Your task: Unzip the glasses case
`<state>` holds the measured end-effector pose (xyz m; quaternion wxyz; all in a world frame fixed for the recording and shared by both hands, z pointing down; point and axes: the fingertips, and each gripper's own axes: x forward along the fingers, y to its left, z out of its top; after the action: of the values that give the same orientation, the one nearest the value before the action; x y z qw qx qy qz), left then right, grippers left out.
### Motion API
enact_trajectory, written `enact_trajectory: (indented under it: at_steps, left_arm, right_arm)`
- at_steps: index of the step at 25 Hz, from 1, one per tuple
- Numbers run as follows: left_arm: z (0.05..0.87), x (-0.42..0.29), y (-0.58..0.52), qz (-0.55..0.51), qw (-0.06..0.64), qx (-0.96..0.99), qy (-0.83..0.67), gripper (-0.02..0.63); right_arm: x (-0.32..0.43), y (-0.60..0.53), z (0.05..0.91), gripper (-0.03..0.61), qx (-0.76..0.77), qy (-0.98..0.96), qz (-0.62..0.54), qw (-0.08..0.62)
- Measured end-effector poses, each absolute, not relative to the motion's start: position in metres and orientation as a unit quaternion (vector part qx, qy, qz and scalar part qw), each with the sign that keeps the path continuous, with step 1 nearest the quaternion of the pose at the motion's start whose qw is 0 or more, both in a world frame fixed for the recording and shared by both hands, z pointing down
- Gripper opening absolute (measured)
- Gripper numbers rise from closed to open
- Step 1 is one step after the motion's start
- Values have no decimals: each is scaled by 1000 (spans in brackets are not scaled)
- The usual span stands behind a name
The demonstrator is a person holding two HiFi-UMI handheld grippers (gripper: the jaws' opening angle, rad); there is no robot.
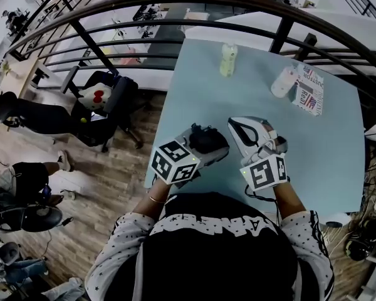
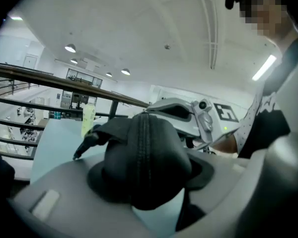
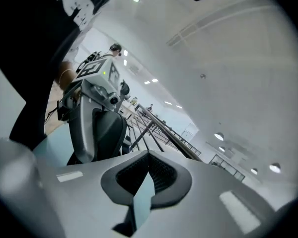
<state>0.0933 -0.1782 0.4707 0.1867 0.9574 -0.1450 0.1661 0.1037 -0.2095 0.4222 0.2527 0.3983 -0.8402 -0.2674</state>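
We hold both grippers over the near part of the desk, tilted slightly downward. The left gripper is clamped on the black glasses case, whose zipper seam faces back along the jaws. Just beside it, the right gripper has its jaws pressed together on nothing. The pale blue desk runs ahead of them to a dark railing, and wood floor lies off the left gripper's side. Well ahead of the grippers stand a yellowish bottle and a white bottle, which is just beside a printed packet.
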Motion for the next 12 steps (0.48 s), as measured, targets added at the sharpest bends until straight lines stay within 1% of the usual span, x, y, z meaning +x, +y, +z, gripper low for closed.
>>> enact_trajectory:
  at_steps: [3,8,12]
  left_arm:
    - [452,83,-192,107,195,958,-182,0]
    - [424,60,-218,9,200,949,-244,0]
    - [416,46,-227,-14,190,942,-276,0]
  right_arm:
    - [116,-211,418,5,439,-857,-190,193]
    - [137,-212,416,5,484,-873,-25,62]
    - [149,-212,421,5,498,-866,32,21]
